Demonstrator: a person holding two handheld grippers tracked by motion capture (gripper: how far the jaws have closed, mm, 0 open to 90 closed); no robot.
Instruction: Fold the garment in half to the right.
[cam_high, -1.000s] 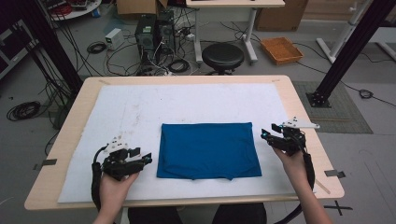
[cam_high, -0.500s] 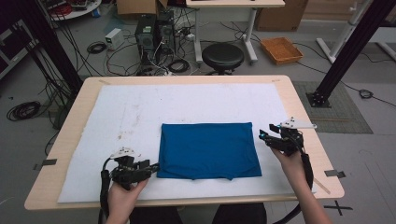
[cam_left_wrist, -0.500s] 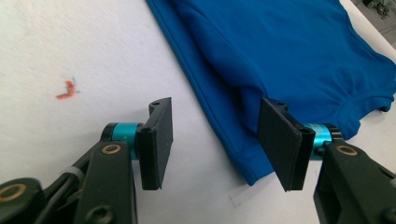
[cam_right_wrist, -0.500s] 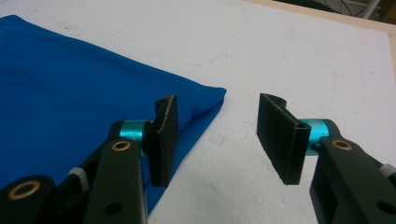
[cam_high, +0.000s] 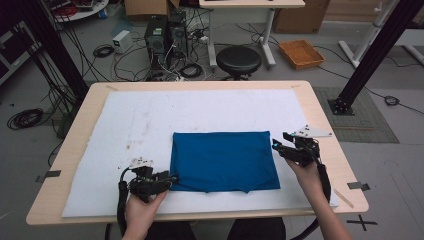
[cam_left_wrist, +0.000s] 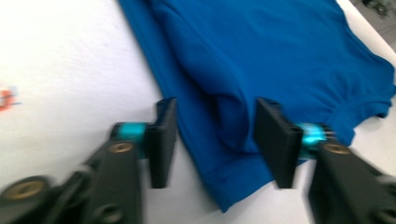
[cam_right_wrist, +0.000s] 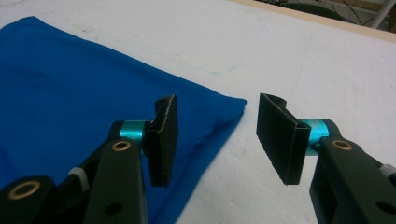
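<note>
Wooden table (cam_high: 320, 107) under white foam sheet (cam_high: 150, 115); we see blue folded cloth (cam_high: 222, 161) flat on sheet, near front edge. Left gripper (cam_high: 167, 181) at cloth's near left corner, jaws just been closing, corner hem between them, pads not yet pressing. Right gripper (cam_high: 276, 146) at cloth's far right corner, jaws spread, nothing pinched.
</note>
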